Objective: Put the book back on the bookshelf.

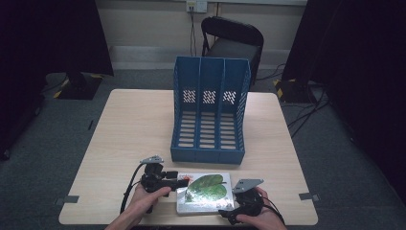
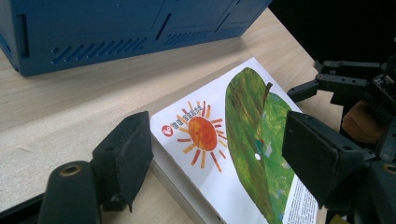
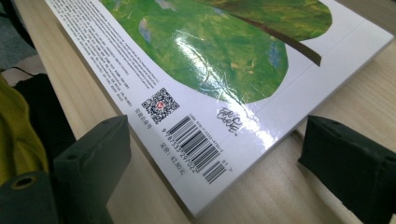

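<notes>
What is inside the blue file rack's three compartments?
The blue file rack stands on the table with all three slots bare: slatted floors and perforated back wall show. The book lies flat in front of it.

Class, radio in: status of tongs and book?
Both tongs open at book's corners. Book flat on table. File rack behind, clear.
</notes>
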### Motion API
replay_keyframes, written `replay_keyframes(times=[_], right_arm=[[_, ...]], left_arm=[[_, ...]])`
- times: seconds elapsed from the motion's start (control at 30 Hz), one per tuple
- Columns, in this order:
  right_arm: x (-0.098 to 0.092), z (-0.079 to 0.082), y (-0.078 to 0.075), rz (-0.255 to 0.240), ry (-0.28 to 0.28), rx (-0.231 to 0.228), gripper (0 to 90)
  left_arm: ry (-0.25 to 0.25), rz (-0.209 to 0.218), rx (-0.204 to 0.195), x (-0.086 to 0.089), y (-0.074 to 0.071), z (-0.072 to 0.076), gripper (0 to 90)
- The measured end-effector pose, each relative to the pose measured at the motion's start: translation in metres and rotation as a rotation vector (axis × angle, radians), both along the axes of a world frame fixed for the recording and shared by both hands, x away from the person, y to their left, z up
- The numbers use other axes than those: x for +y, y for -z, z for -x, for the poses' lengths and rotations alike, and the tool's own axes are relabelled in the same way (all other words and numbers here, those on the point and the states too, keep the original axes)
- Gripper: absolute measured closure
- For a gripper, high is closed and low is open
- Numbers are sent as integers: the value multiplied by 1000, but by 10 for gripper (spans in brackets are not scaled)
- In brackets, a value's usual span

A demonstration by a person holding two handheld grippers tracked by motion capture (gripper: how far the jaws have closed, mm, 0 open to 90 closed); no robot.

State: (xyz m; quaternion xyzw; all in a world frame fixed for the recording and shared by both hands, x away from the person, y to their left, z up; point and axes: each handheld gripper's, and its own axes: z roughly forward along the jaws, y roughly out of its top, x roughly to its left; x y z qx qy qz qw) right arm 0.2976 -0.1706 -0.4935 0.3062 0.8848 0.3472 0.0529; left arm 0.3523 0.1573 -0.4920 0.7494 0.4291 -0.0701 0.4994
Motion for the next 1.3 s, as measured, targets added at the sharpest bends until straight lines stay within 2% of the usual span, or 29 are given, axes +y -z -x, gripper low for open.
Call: replay_keyframes(times=[0.17,0.33,0.43,0.5,0.53,0.57,0.67,0.73,0.8,0.87,1.07,1.1,1.13,1.17,1.2,1.23,1.3], right_arm=[[2,0,1,8,8,-18,63],[2,-1,1,-6,16,-8,62],[2,-1,1,-8,17,-10,61],[2,-1,1,-9,18,-9,61],[2,-1,1,-9,18,-9,61],[2,-1,1,-9,18,-9,61],[3,-2,1,-10,17,-9,61],[3,-2,1,-11,17,-9,61],[2,-2,1,-13,19,-3,61],[2,-3,1,-22,24,3,62],[2,-3,1,-25,25,12,61],[2,-3,1,-26,26,13,61],[2,-3,1,-27,27,14,61],[2,-4,1,-31,28,15,61],[2,-4,1,-31,28,15,61],[1,-5,0,-48,25,31,62],[2,-5,1,-49,24,27,62]], left_arm=[[-9,27,18,2,-1,0,237],[-16,57,44,5,0,1,235],[-21,87,78,9,1,0,267],[-25,94,105,10,3,1,271],[-25,94,105,10,3,1,271],[-27,98,130,11,5,1,271],[-29,100,144,12,6,1,292],[-31,121,160,14,7,0,301],[-35,137,168,17,7,-1,348],[-33,173,188,19,7,-1,351],[-36,173,179,19,6,0,371],[-32,172,172,20,6,0,371],[-1,199,189,20,7,-1,377],[37,234,217,18,7,0,479],[37,234,217,18,7,0,447],[66,191,200,9,6,4,440],[86,149,207,-1,8,7,390]])
